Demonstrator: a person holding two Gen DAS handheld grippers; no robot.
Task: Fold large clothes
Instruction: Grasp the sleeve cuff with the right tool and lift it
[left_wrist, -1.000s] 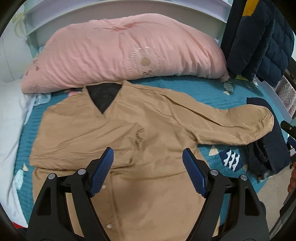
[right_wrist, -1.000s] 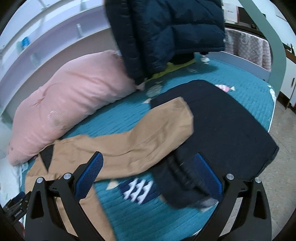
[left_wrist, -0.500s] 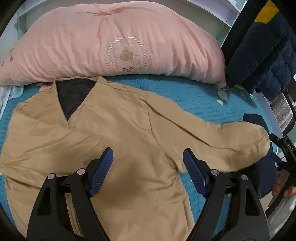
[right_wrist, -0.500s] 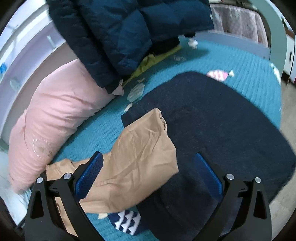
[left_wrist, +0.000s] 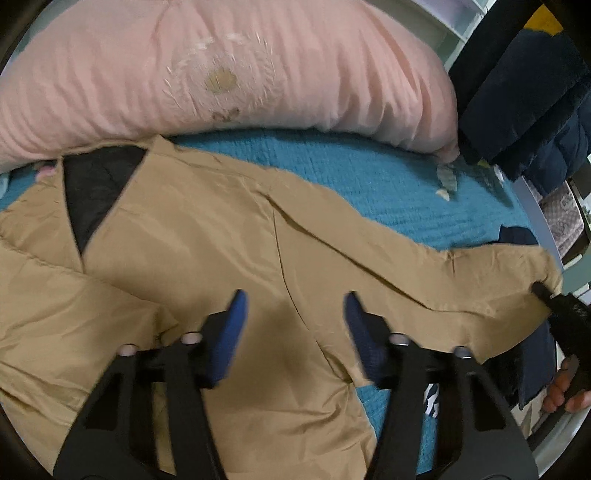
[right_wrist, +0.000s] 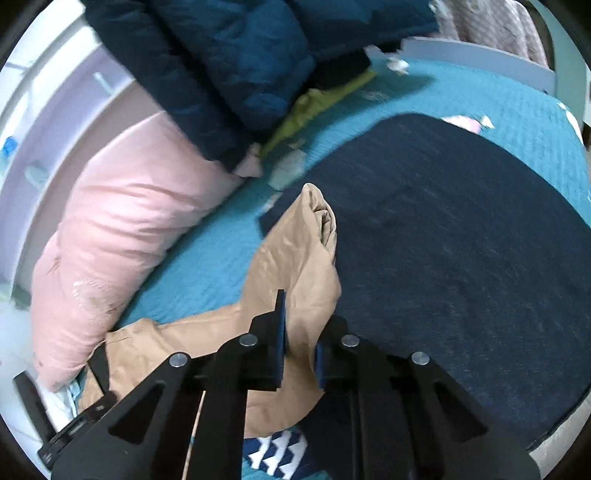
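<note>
Right gripper (right_wrist: 299, 328) jaws just closed, pinching sleeve (right_wrist: 295, 266) for fold; left gripper (left_wrist: 295, 317) jaws narrowing, unclamped, over jacket (left_wrist: 207, 236) armpit.

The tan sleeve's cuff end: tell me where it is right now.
In the right wrist view the tan sleeve runs up the middle, pinched in the right gripper, its cuff lying on the dark navy garment, right of the pink pillow.

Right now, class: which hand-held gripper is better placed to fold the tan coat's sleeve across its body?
Right hand-held gripper: already clamped on the sleeve. The left hovers over the coat's body, holding nothing.
</note>
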